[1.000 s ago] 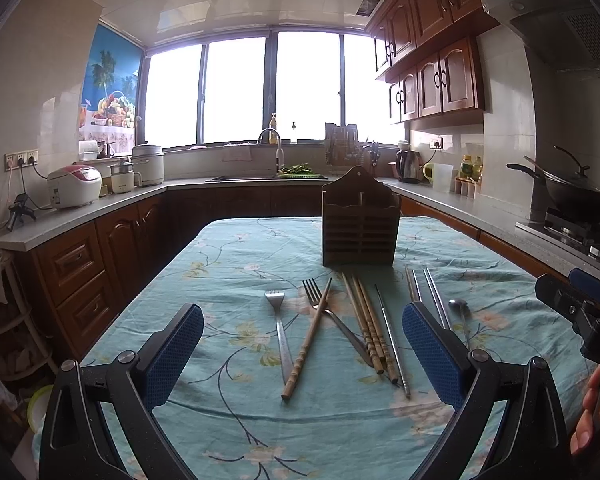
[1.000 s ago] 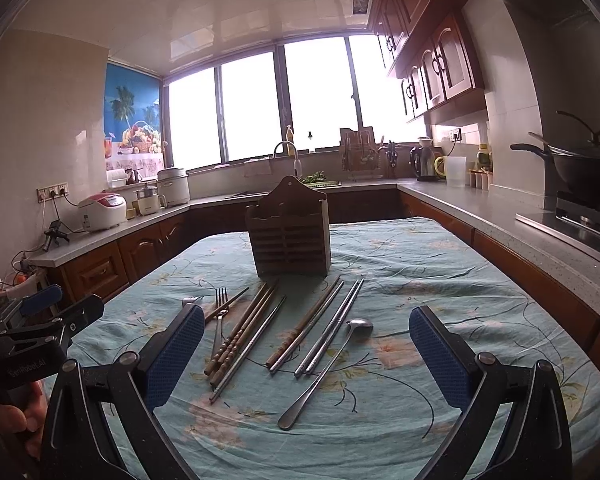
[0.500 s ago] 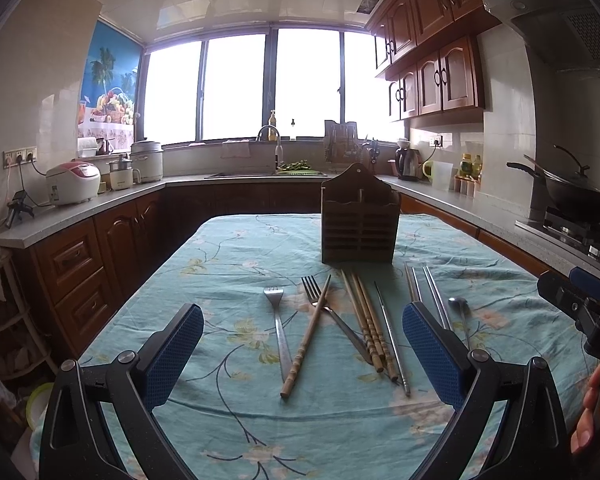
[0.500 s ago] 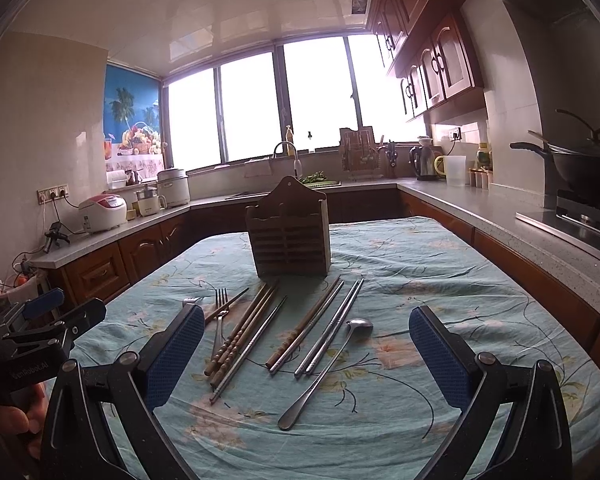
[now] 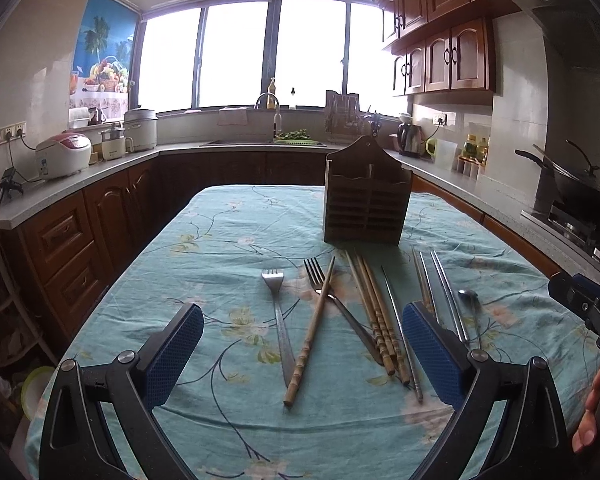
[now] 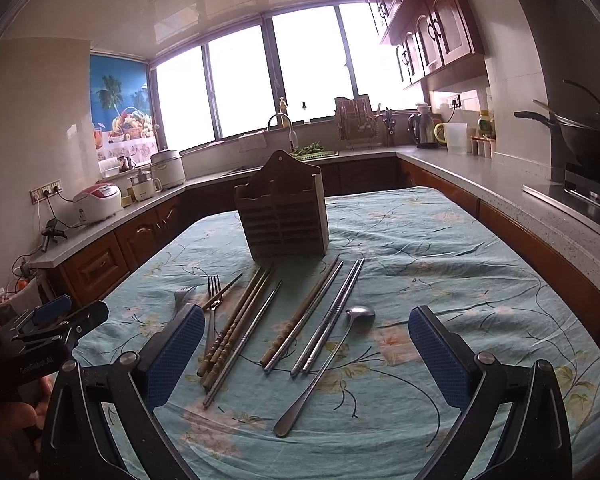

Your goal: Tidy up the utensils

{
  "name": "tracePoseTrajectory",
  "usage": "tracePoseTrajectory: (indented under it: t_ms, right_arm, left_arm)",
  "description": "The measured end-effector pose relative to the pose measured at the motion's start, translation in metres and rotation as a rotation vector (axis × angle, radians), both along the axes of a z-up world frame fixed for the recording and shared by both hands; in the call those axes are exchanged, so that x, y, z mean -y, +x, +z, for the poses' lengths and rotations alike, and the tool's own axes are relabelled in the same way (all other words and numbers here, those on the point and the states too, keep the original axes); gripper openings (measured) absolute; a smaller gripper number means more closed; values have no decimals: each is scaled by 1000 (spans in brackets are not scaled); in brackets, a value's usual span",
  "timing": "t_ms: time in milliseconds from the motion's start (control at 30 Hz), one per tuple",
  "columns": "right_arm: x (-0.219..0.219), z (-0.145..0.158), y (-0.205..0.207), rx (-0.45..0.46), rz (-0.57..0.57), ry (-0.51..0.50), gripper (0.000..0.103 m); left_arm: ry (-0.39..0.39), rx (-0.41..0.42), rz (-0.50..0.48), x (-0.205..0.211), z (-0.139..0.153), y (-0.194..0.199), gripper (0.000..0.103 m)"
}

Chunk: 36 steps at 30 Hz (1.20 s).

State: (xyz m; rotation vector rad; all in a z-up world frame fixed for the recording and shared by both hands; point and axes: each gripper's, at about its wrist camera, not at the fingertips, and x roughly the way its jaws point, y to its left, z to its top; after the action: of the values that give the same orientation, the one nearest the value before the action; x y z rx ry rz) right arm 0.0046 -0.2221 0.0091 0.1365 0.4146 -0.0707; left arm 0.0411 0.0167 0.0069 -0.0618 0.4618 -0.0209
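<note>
Blue-padded jaws of both tools stood wide apart and held nothing — the left gripper (image 5: pixel 300 354) and the right gripper (image 6: pixel 304 354) each hovered low over the near end of the flowered tablecloth (image 6: pixel 440 240). Nearest the left gripper lay a single wooden chopstick (image 5: pixel 311 332), crossed over one fork (image 5: pixel 336 304), with a second fork (image 5: pixel 278 320) just beside; their long axes ran away from the tool, handles toward it. The right gripper faced the spoon (image 6: pixel 324 368), handle near, bowl far, lying slightly aslant, with the metal chopsticks (image 6: pixel 332 316) just left of it. Beyond the row — the wooden utensil holder (image 6: pixel 284 216), upright and apparently empty, nearly touched by the far tips. Judged: each tool was nearer its own side's pieces; a grasp would close across a shaft, then carry it forward and up to the holder.
</note>
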Motion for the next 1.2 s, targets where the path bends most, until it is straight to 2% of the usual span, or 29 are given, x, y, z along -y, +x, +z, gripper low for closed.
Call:
tracePoseTrajectory:
  t_ms: [100, 267, 533, 733, 900, 1100, 1200]
  right_arm:
    - [5, 1, 12, -25, 7, 10, 101]
    - [16, -2, 36, -87, 10, 42, 92]
    - [39, -28, 73, -251, -2, 139, 59]
    - [48, -46, 84, -332, -20, 173, 51]
    - [53, -58, 99, -400, -19, 202, 42]
    - [60, -66, 110, -453, -28, 219, 34]
    - [59, -67, 115, -470, -24, 212, 31]
  left_arm:
    - [0, -37, -14, -2, 4, 19, 99]
    - [-14, -111, -49, -9, 16, 52, 91]
    - [-44, -263, -94, -20, 20, 109, 73]
    - [-76, -349, -104, -27, 20, 145, 64]
    - [-25, -376, -161, -19, 26, 178, 58]
    - [102, -428, -251, 5, 19, 230, 49]
    - [172, -471, -264, 17, 7, 257, 46]
